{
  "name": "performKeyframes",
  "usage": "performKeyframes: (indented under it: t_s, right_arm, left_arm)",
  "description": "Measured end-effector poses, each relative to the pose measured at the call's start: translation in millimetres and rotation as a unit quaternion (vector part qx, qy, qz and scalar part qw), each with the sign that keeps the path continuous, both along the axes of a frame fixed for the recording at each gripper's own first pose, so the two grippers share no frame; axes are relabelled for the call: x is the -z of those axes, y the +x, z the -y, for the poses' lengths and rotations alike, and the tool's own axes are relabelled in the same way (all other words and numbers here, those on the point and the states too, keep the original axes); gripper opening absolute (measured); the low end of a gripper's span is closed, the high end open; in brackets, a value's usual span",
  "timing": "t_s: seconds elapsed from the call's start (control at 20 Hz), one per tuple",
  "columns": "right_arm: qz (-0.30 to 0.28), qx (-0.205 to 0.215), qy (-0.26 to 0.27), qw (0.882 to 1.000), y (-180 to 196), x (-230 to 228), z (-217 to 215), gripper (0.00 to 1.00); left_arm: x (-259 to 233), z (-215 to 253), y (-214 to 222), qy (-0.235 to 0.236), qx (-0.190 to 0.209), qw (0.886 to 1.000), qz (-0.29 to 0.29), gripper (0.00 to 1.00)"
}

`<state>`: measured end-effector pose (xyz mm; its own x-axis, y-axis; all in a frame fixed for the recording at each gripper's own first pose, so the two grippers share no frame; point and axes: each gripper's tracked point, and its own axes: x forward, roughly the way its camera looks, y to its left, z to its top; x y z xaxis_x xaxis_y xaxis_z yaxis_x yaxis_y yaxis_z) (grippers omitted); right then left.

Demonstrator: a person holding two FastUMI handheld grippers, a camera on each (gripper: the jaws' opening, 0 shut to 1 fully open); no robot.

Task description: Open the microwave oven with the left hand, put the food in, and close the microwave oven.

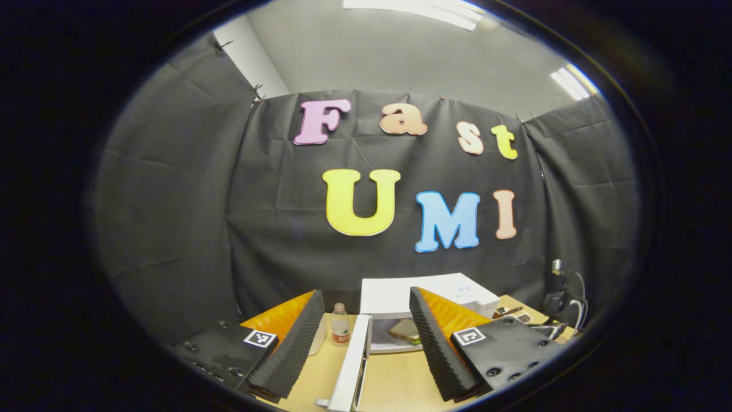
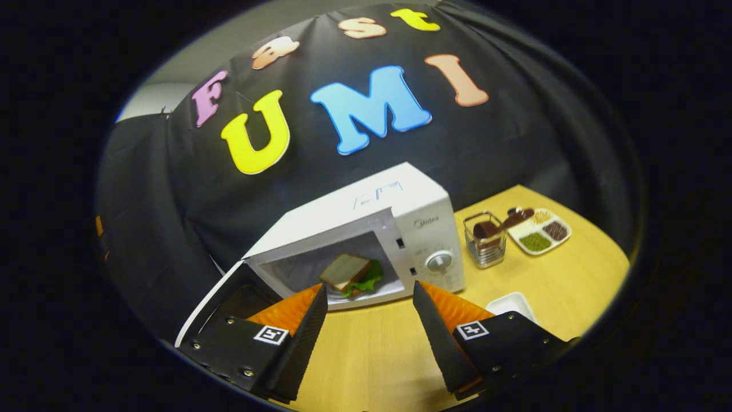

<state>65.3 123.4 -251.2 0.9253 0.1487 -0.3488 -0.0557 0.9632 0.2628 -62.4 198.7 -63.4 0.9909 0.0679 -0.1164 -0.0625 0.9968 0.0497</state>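
The white microwave (image 2: 400, 206) stands on the wooden table with its door (image 2: 211, 309) swung open to the left. Inside lies a sandwich (image 2: 350, 273) of toast and green lettuce on a plate. My right gripper (image 2: 369, 337) is open, low over the table in front of the oven mouth, holding nothing. In the left gripper view, my left gripper (image 1: 360, 343) is also open and holds nothing; the open door's edge (image 1: 350, 366) runs between its fingers, and the sandwich (image 1: 406, 331) shows in the microwave (image 1: 423, 294) beyond.
A small bottle (image 1: 340, 324) stands left of the door. Right of the microwave are a wire basket with a brown item (image 2: 484, 239), a divided dish of grains (image 2: 540, 230) and a white tray (image 2: 512, 304). A black stand with cables (image 1: 557, 297) sits far right.
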Motion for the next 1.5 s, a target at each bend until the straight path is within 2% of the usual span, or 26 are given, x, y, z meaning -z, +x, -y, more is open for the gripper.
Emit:
performKeyframes:
  t_s: [0.15,0.5,0.65,0.7,0.85,0.95,1.0,1.35,1.5]
  right_arm:
    - [0.059,0.006,-0.048,0.997,-13.0,-49.9,13.1,0.91]
    - [0.146,0.026,-0.097,0.984,-38.8,-159.6,26.0,0.90]
    - [0.152,0.023,-0.092,0.984,-46.8,-181.8,18.8,0.90]
    - [0.155,0.023,-0.084,0.984,-49.2,-186.2,18.6,0.90]
    - [0.172,0.031,-0.089,0.981,-53.2,-201.6,24.0,0.90]
    - [0.182,0.033,-0.102,0.977,-55.6,-204.5,25.2,0.90]
    - [0.184,0.032,-0.105,0.977,-57.5,-205.3,23.4,0.90]
    - [0.178,0.021,-0.098,0.979,-59.5,-197.9,17.9,0.90]
    - [0.178,0.022,-0.092,0.979,-57.3,-200.1,20.0,0.90]
  left_arm:
    - [7.3,4.9,2.3,0.000,0.009,1.000,-0.006,0.94]
    - [30.7,5.7,3.5,-0.009,0.018,0.999,-0.034,0.94]
    - [36.3,5.1,-0.4,-0.010,0.024,0.999,-0.042,0.96]
    - [40.5,8.0,-0.8,-0.012,0.030,0.998,-0.046,0.94]
    - [51.9,5.8,-5.5,-0.022,0.030,0.997,-0.060,0.49]
    - [57.3,-11.4,-22.1,-0.021,-0.002,0.998,-0.057,0.20]
    - [58.3,-11.8,-18.1,-0.034,0.006,0.997,-0.062,0.05]
    - [131.0,-93.9,-82.5,0.005,-0.043,0.988,-0.148,0.08]
    - [172.4,-105.8,-102.9,-0.015,-0.052,0.980,-0.194,0.07]
